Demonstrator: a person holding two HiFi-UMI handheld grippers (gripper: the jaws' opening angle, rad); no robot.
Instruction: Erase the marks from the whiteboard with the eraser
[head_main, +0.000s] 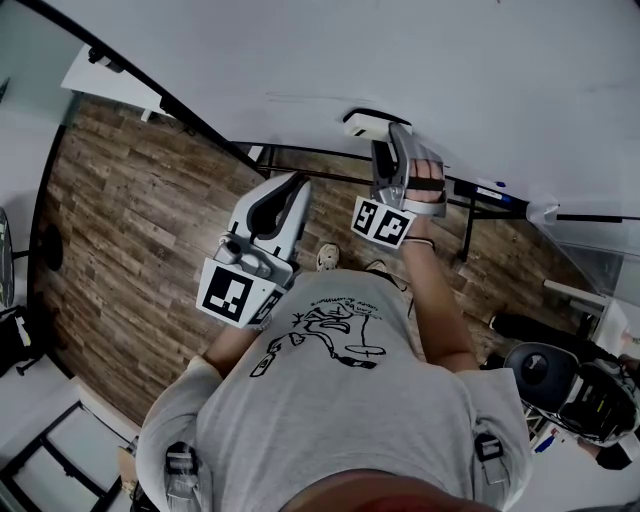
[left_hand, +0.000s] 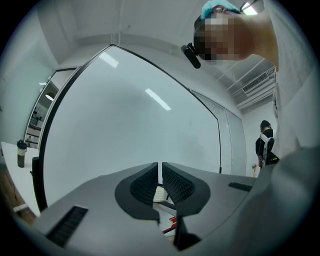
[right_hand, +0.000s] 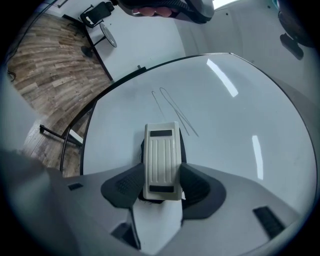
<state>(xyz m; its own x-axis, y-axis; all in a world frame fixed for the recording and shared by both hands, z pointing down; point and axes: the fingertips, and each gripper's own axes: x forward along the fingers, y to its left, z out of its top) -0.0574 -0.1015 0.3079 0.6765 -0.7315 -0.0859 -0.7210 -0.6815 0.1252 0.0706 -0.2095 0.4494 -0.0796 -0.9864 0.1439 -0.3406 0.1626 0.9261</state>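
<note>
The whiteboard (head_main: 300, 60) fills the top of the head view. My right gripper (head_main: 392, 138) is shut on a white ribbed eraser (head_main: 366, 124), whose far end rests at the board. In the right gripper view the eraser (right_hand: 161, 157) sits lengthwise between the jaws, and thin pen marks (right_hand: 175, 112) run across the whiteboard (right_hand: 235, 130) just beyond it. A faint mark (head_main: 300, 98) shows left of the eraser. My left gripper (head_main: 293, 185) hangs lower and to the left, shut with nothing in it. It (left_hand: 160, 175) faces a blank stretch of whiteboard (left_hand: 130, 120).
Below the board lies a wooden floor (head_main: 120, 230) with the black legs of the stand (head_main: 470, 225). An office chair (head_main: 570, 385) stands at the lower right. Another person (left_hand: 264, 145) stands far off on the right, and a bottle (left_hand: 20, 152) is on a table at left.
</note>
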